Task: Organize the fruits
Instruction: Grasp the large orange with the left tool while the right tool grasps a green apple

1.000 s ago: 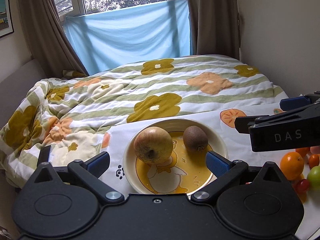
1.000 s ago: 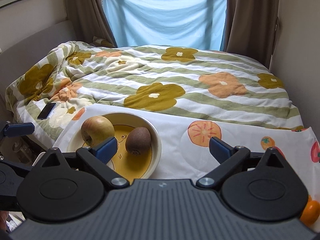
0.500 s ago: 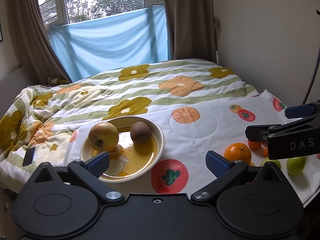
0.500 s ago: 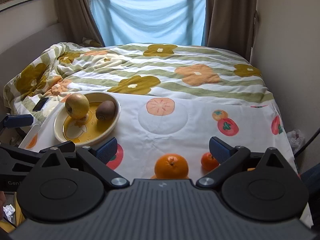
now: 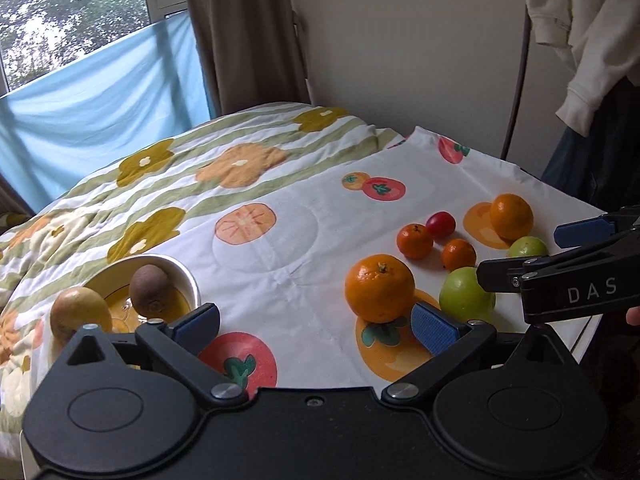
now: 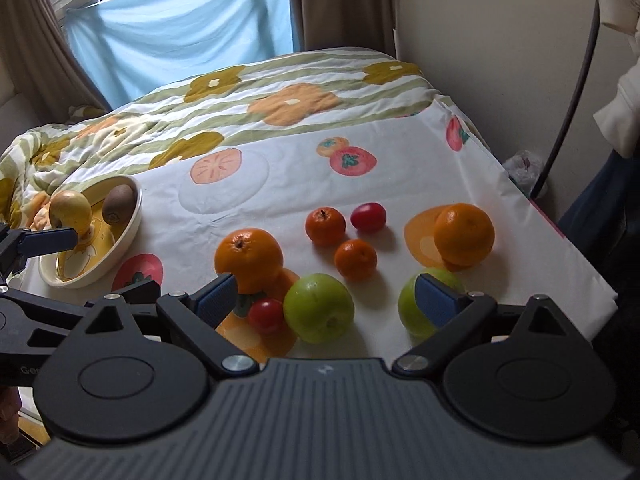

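Fruits (image 6: 248,258) lie just ahead of both spread, empty grippers (image 6: 326,298) (image 5: 316,320).

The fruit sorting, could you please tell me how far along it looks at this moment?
Done: a yellow apple and a kiwi already sit in the bowl. In hand: nothing; the left gripper and right gripper both have open, empty jaws. Left: two oranges, two small tangerines, two green apples and two red tomatoes lie loose on the cloth, such as the big orange and a green apple.
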